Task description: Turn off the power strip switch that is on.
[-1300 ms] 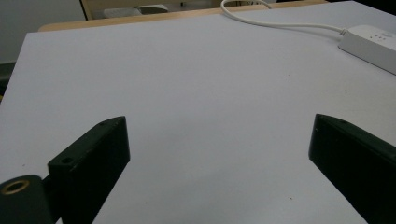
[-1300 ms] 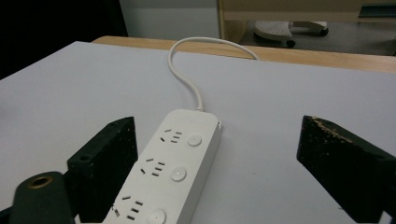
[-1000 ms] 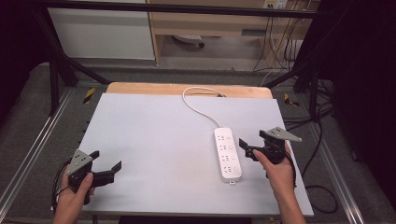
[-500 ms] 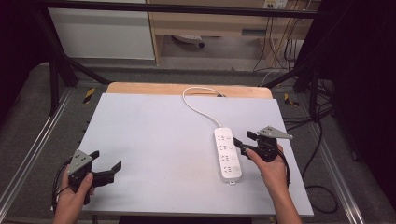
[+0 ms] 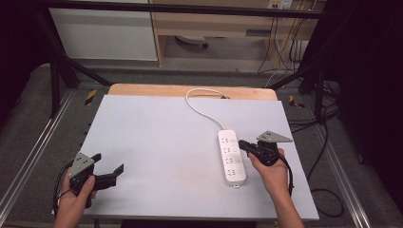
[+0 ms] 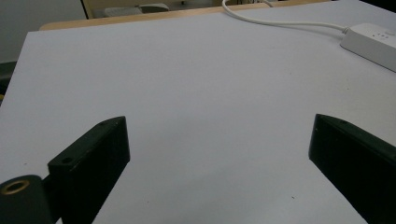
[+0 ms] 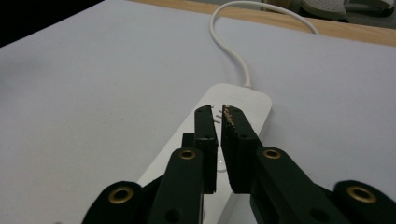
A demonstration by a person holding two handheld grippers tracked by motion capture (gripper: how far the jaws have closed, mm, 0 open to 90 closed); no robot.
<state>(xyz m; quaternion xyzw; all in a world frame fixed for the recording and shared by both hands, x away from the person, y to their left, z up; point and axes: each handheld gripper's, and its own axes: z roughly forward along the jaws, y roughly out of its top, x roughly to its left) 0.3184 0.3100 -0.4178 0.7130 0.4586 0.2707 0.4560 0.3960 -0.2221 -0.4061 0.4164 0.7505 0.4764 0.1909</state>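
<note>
A white power strip (image 5: 232, 156) lies on the right half of the white table (image 5: 157, 128), its cable (image 5: 202, 107) running off the far edge. My right gripper (image 5: 242, 144) points left at the strip's right edge. In the right gripper view its jaws (image 7: 220, 112) hang just over the strip (image 7: 243, 100); they have just been closing and now stand shut with nothing between them. My left gripper (image 5: 108, 162) rests near the front left corner, jaws wide open and empty. The left gripper view (image 6: 219, 135) shows bare table between its jaws and the strip (image 6: 373, 42) far right.
The cable (image 7: 224, 37) curves over the wooden strip (image 5: 190, 90) at the table's back edge. Metal rails run along both sides of the table. A black frame and loose cables stand on the floor at the right.
The right gripper's jaws went from wide open to shut, and the hand shifted slightly left toward the power strip. The left gripper stayed where it was.
</note>
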